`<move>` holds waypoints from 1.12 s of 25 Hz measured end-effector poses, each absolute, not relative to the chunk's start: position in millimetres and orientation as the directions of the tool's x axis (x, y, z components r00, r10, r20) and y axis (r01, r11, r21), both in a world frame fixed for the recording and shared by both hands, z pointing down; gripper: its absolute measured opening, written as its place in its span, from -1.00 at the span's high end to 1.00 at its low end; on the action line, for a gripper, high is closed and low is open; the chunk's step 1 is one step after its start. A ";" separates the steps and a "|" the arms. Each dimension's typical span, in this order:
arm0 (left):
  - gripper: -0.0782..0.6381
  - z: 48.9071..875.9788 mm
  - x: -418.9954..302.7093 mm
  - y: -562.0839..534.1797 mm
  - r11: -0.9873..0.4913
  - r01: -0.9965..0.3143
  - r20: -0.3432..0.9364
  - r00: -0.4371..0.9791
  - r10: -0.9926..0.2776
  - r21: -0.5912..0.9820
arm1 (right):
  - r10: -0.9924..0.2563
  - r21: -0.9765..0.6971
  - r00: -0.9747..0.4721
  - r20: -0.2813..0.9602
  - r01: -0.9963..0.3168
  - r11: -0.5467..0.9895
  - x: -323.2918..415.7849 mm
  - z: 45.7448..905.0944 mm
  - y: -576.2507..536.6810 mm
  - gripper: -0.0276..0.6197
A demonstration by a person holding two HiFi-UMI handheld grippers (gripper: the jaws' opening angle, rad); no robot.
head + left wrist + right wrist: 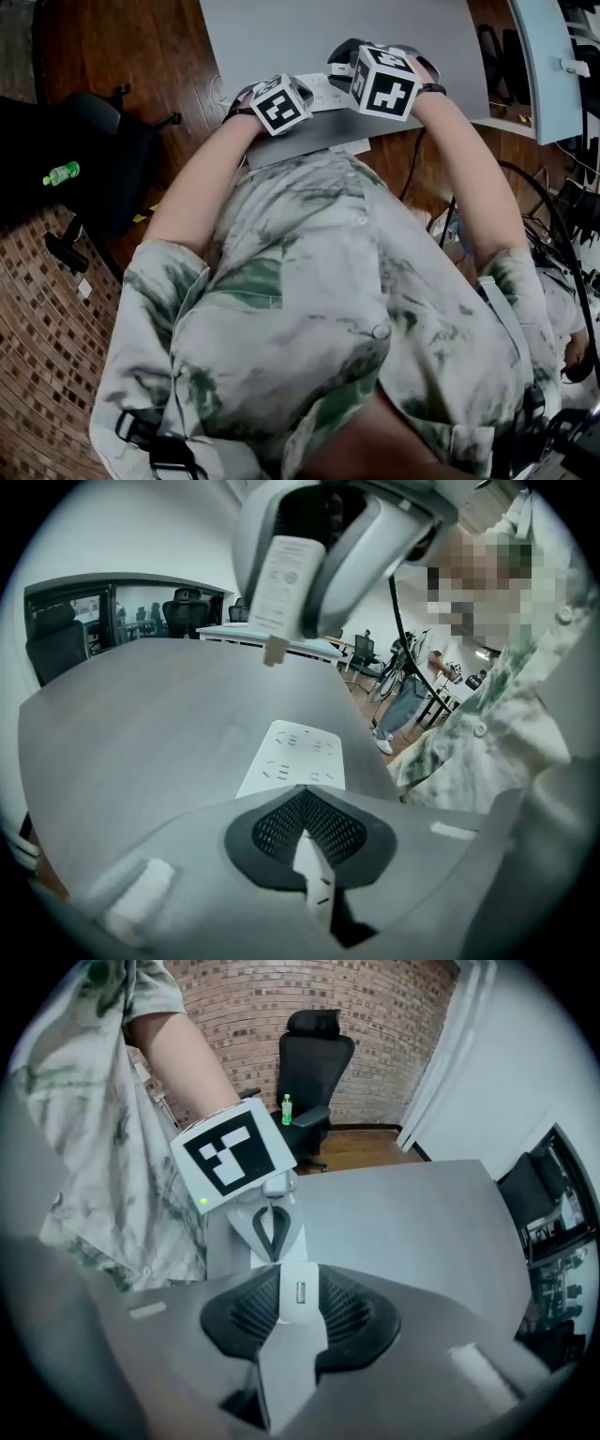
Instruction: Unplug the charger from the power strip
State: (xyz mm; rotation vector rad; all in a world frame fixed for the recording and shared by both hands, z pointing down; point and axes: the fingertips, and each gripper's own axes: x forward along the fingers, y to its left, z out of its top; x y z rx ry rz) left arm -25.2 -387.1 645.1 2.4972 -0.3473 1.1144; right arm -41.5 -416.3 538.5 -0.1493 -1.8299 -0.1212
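Observation:
A white power strip [300,757] lies flat on the grey table [141,724]. My left gripper [303,810] is shut on its near end, and the strip's edge shows between the dark pads. In the right gripper view the left gripper [270,1227] sits below, clamped on the strip [281,1252]. My right gripper [298,1283] is shut on the white charger [298,1314], whose port faces the camera. The left gripper view shows the charger [286,578] hanging in the air above the strip, its prongs [274,652] bare. In the head view both marker cubes [279,103] [384,80] hide the jaws.
A black office chair [314,1044] with a green bottle [287,1108] on its seat stands by the brick wall beyond the table. Cables [553,234] trail over the floor at the right. A white desk [544,56] adjoins the table's far right corner.

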 end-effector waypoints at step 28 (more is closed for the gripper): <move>0.77 447.9 -63.7 -154.1 -0.451 -0.858 0.538 0.508 -0.672 0.247 | -0.002 0.009 -0.554 0.832 0.010 1.000 91.8 483.1 -239.7 0.59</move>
